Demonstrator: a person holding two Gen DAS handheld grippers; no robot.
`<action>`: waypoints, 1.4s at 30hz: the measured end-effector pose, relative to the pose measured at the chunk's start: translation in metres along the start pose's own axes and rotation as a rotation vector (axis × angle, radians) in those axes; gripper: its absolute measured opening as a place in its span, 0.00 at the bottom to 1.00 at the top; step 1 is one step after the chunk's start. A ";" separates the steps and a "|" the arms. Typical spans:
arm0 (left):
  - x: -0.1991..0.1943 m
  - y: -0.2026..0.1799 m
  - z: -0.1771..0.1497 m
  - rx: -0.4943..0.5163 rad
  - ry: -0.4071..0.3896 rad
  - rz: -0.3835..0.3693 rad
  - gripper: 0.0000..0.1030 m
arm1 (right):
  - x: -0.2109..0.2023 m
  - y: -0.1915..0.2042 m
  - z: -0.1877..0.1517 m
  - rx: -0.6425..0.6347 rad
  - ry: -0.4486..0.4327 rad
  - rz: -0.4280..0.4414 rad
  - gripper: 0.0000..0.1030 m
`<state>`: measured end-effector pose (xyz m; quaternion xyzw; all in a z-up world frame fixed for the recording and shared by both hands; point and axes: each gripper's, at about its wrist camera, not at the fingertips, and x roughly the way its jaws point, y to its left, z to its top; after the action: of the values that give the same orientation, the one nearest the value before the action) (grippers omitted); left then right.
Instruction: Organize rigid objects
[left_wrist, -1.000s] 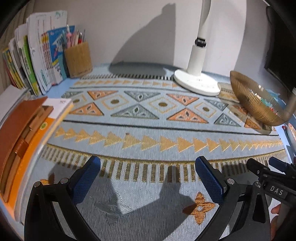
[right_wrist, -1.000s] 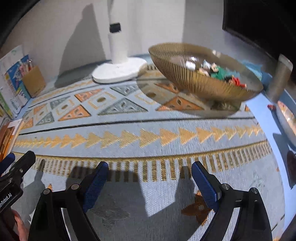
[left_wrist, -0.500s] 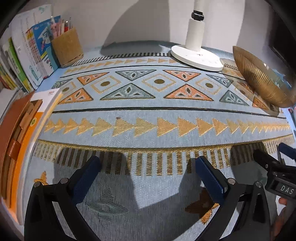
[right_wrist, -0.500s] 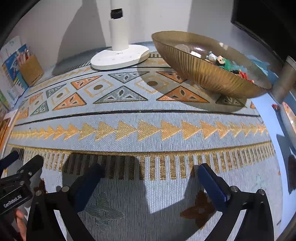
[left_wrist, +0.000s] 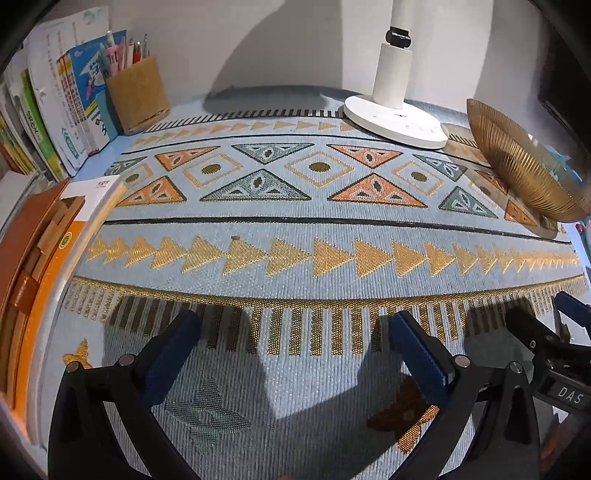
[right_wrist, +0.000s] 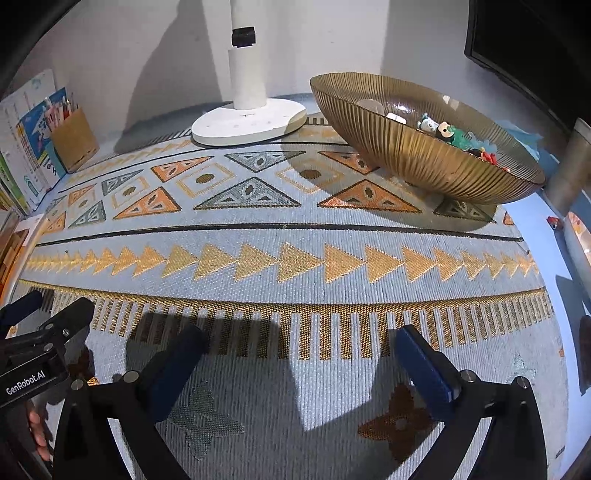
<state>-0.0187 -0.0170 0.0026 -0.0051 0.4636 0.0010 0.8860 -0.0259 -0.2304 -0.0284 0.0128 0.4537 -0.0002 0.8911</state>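
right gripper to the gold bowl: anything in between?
Nothing but bare patterned mat between the right gripper and the gold bowl, as the right wrist view shows. The gripper is open and empty.

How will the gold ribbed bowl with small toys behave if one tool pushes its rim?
The gold ribbed bowl probably tips or rocks: it flares wide above what looks like a narrow foot. The small toys inside lie loose, so they would likely slide. On the woven mat it should drag rather than glide. It looks translucent, perhaps glass, so fragile.
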 end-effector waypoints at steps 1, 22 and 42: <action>0.000 -0.001 0.000 0.000 0.000 0.001 1.00 | -0.001 0.000 -0.001 0.001 -0.005 0.003 1.00; 0.000 -0.001 0.000 -0.002 0.000 0.003 1.00 | -0.004 0.005 -0.004 -0.011 -0.018 0.022 1.00; 0.000 -0.001 0.000 -0.002 0.000 0.004 1.00 | -0.003 0.005 -0.004 -0.011 -0.019 0.022 1.00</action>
<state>-0.0184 -0.0183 0.0024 -0.0052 0.4634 0.0031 0.8861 -0.0311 -0.2255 -0.0283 0.0129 0.4452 0.0120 0.8953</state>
